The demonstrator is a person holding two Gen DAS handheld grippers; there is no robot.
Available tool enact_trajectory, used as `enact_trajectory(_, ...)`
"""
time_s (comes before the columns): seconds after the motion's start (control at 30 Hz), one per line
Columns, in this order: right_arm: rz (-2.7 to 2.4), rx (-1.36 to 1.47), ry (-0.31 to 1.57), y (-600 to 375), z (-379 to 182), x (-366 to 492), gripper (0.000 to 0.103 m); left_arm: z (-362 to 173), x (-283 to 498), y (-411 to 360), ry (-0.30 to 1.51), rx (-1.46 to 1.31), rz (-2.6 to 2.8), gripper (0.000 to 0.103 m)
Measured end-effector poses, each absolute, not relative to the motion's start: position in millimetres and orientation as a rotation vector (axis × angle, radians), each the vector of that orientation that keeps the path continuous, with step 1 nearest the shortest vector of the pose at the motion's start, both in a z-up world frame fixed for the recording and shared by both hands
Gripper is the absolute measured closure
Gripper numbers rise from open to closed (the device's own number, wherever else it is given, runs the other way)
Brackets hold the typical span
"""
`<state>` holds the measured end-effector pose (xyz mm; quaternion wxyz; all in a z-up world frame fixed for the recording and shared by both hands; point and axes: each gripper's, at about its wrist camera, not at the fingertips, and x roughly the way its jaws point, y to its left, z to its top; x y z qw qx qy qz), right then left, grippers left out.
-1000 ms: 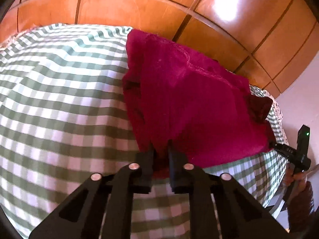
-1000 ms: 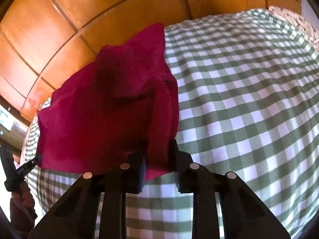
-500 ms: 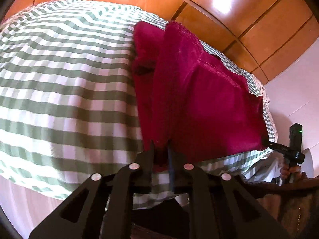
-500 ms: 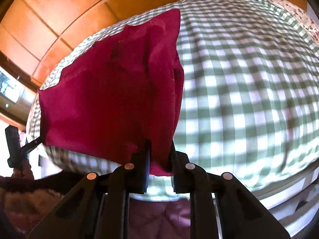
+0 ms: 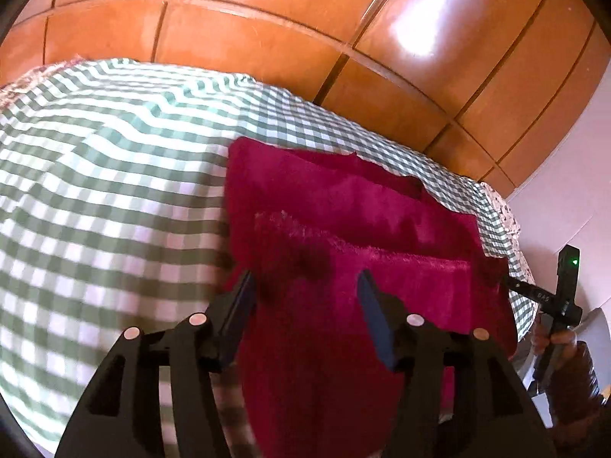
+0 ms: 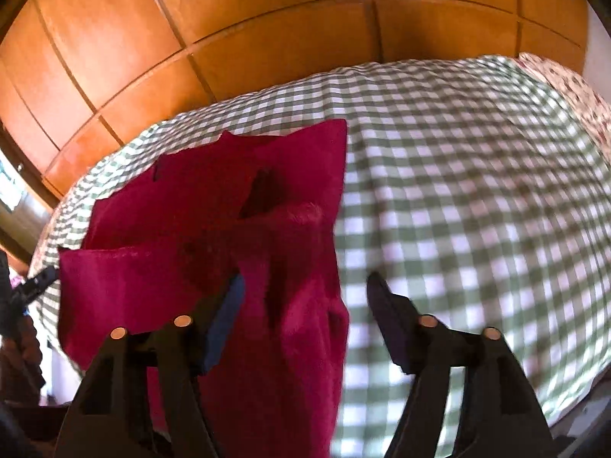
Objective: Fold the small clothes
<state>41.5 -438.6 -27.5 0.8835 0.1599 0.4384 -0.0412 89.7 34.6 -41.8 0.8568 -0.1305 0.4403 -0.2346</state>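
The dark red fleece cloth lies on the green-and-white checked bed cover, and it looks like one fold is made: a top layer with a fuzzy edge sits across the lower layer, and the back layer peeks out at about 12 o'clock. The near end of the cloth hangs off the bed edge toward 6 o'clock. The left gripper has its jaws opening, and the cloth is below and between them, but the pads do not press on it. The right gripper has its jaws opening too, and the cloth's right edge runs between them with no pinch. So I think both are letting the cloth go after a fold. What is left, I guess, is another fold or two to make it small and neat, and the hanging end needs to come up. There is lots of bare cover at 9 o'clock in the left view and at 3 o'clock in the right view, so there is room to move there. The shiny wooden panels stand close behind the bed at 12 o'clock. The person's hand holds the other gripper at 4 o'clock in the left view, near the cloth's corner.
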Motion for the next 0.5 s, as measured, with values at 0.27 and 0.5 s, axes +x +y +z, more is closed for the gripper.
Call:
enact_trajectory(0.27,-0.075,0.223,0.921,-418.6,-10.6,37.0,0.096,-25.7,75.9,35.1,0.856,-0.256,-0.52,0.094)
enact_trajectory(0.5,-0.053,0.233,0.808,-421.4,38.3,50.0,0.096,10.7,91.0,37.9,0.761,-0.254,-0.499,0.095)
